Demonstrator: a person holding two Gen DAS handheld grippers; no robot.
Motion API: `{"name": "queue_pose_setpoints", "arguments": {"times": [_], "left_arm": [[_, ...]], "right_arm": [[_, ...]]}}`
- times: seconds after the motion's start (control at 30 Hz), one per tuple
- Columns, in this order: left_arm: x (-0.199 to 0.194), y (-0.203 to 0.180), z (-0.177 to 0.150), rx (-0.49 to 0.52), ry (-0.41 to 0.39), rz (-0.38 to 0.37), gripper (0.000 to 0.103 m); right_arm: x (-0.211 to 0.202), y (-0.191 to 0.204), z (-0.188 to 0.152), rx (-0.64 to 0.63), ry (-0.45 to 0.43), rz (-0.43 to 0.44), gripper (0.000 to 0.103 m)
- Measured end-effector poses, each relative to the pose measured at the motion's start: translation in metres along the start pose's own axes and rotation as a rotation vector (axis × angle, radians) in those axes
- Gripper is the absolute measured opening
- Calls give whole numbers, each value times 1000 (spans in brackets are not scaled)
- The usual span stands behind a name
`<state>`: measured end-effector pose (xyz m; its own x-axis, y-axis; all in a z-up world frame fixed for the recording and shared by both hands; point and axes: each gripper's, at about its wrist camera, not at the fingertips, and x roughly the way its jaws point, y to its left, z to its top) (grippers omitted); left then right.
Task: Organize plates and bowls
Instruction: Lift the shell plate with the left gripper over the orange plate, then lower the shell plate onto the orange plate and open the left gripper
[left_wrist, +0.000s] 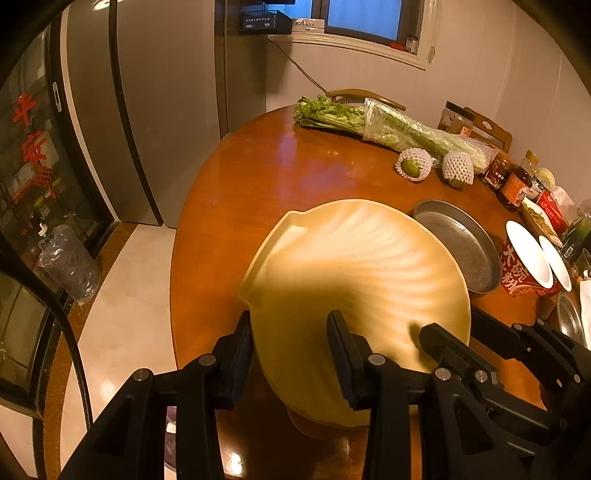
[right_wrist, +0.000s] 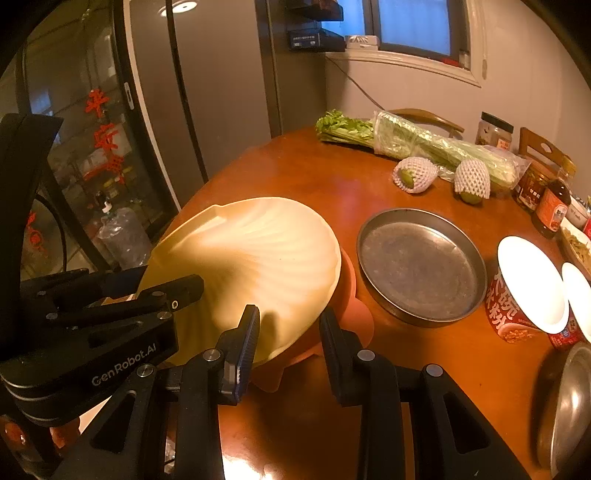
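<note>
A cream shell-shaped plate (left_wrist: 354, 288) sits tilted at the near edge of the round wooden table; it also shows in the right wrist view (right_wrist: 251, 266), resting on an orange plate (right_wrist: 351, 314). My left gripper (left_wrist: 291, 343) is open with its fingers astride the shell plate's near rim. My right gripper (right_wrist: 288, 336) is open, its fingers either side of the plate's right rim, and it shows in the left wrist view (left_wrist: 480, 339) at the plate's right. A round metal tray (right_wrist: 421, 266) lies to the right. A steel bowl (right_wrist: 565, 406) is at the far right edge.
Two white bowls (right_wrist: 532, 280) sit on red instant-noodle cups beside the tray. Celery (right_wrist: 406, 140), two net-wrapped fruits (right_wrist: 413, 173), jars and sauce bottles (right_wrist: 550, 206) line the back of the table. A fridge and glass cabinet stand left of the table.
</note>
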<state>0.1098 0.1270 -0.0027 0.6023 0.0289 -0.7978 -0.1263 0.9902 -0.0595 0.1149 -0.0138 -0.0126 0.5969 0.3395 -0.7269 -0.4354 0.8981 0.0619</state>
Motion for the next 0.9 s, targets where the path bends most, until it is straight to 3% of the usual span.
{"name": "queue_pose_setpoints", "arguments": {"times": [0.9], "left_arm": [[22,5,12,-18,17,43,40]], "right_arm": [[-7,5,-9,-65,28,47,36]]}}
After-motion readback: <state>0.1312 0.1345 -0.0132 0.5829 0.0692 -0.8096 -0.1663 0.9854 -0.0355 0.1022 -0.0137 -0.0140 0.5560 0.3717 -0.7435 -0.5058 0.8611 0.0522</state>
